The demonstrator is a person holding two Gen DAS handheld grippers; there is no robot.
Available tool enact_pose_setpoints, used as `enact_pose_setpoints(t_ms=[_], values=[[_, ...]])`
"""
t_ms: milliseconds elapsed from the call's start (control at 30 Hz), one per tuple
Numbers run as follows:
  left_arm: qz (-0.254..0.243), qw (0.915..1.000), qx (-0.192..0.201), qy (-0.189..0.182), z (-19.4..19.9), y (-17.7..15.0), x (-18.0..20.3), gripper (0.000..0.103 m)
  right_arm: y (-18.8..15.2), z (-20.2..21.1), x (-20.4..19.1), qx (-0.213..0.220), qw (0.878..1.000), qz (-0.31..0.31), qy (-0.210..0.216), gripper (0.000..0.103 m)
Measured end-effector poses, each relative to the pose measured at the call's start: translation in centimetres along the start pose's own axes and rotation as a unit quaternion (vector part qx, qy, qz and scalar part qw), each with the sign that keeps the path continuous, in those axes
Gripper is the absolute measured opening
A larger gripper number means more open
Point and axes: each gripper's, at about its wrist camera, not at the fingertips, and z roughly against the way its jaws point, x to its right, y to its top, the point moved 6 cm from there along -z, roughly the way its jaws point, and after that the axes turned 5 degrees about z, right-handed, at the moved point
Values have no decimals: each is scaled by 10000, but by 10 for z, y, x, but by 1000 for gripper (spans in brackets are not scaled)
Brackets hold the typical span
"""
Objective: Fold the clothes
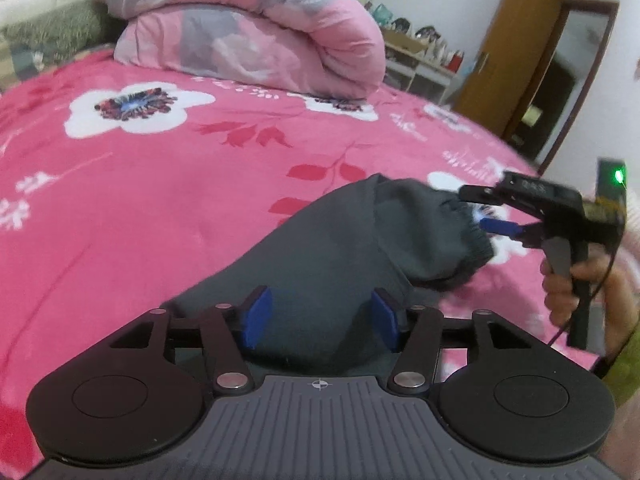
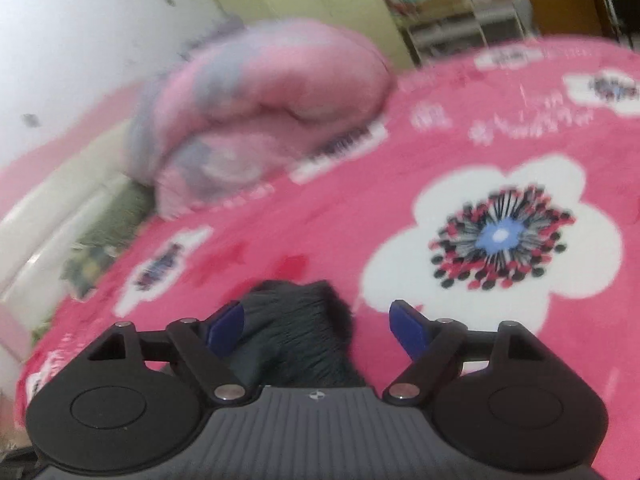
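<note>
Left wrist view low, close over bed (image 1: pixel 140 200), facing rolled quilt (image 1: pixel 248 28); right wrist view low, tilted, blurred, same direction; both share quilt (image 2: pixel 264 120), bed (image 2: pixel 400 184), dark garment (image 1: pixel 320 248).

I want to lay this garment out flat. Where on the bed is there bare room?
Free: the wide bedspread between the rolled quilt and the dark garment, stretching left. Crowded: the near right, where the garment lies between both grippers, left and right.

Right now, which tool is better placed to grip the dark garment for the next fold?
Left, probably. The left tool is open with the dark garment filling its gap; the right tool, also open, has only the cuff by one pad.
</note>
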Motion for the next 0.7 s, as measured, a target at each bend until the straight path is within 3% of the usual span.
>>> enact_pose_setpoints(t_ms=[67, 100, 133, 333, 400, 533, 700], values=[[2, 9998, -56, 169, -10, 3, -4, 52, -7, -18, -1, -297, 9991, -87, 296, 53], [24, 9996, -87, 252, -14, 4, -8, 46, -13, -9, -6, -247, 9988, -5, 425, 29], [92, 9994, -102, 330, -17, 6, -13, 38, -18, 3, -10, -163, 9984, 94, 539, 16], [447, 9970, 14, 636, -17, 16, -38, 32, -53, 78, -38, 337, 9896, 689, 1219, 11], [472, 9963, 72, 717, -14, 18, -44, 32, -70, 108, -47, 423, 9833, 1151, 1347, 11], [505, 9954, 102, 804, -6, 19, -51, 33, -115, 163, -67, 525, 9628, 2212, 1457, 10], [453, 9941, 269, 952, 11, 20, -52, 33, -189, 196, -91, 153, 9278, 3506, 1267, 9]])
